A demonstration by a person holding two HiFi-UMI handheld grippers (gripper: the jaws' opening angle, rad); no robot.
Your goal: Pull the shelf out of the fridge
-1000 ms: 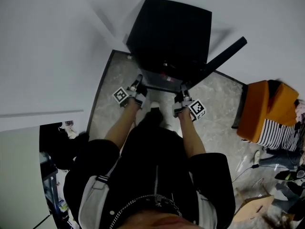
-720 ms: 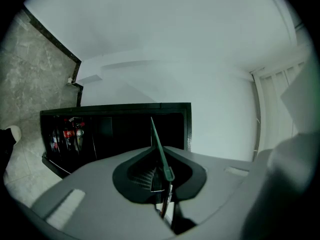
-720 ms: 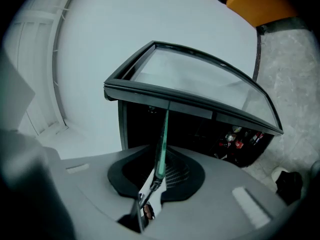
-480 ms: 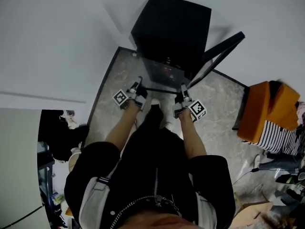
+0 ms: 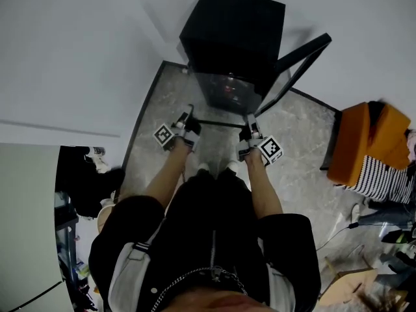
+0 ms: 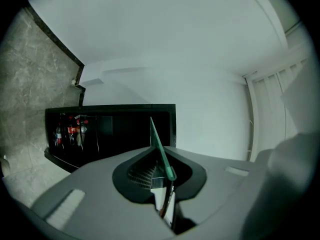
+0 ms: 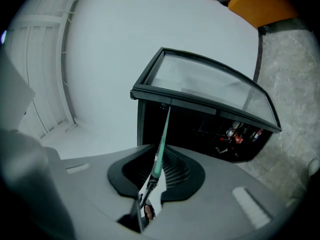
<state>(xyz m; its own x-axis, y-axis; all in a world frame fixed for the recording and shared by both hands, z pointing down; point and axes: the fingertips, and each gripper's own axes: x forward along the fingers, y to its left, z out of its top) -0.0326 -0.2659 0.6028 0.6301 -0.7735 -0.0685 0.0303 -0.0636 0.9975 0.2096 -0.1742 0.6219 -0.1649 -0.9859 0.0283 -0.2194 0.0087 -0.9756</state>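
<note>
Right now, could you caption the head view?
Left hand-held gripper and right hand-held gripper hold shelf by open fridge.

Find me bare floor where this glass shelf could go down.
Bare marble floor lies between the white wall and the fridge, and between its open door and the orange furniture. It is crowded beyond that furniture.

one fridge [image 5: 234,34], one shelf [image 5: 222,109] (glass), two claws [image 5: 191,118] [image 5: 249,122]
</note>
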